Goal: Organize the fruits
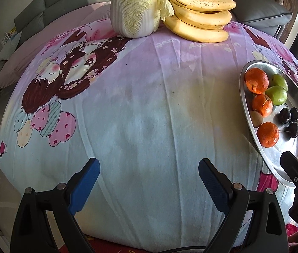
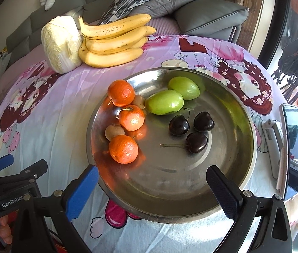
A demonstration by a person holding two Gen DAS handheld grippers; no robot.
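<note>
Steel plate [image 2: 229, 109] on cartoon-print cloth [image 1: 149, 105] holds 3 oranges [image 2: 123, 149], 2 green fruits [image 2: 164, 102], 3 dark cherries [image 2: 197, 142] and small brown fruits [image 2: 114, 132]. Right gripper [image 2: 152, 186] spread wide over plate's near rim, nothing held. Left gripper [image 1: 149, 179] also wide apart, empty, above bare cloth w/ no contact. Bananas [image 1: 199, 16] touch cabbage [image 1: 136, 8] at far edge (off plate). Phone [image 2: 293, 151] right of plate.

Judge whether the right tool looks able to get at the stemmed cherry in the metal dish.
Probably yes: the right tool is open over the dish's near rim, and bare metal lies between it and the cherry.
</note>
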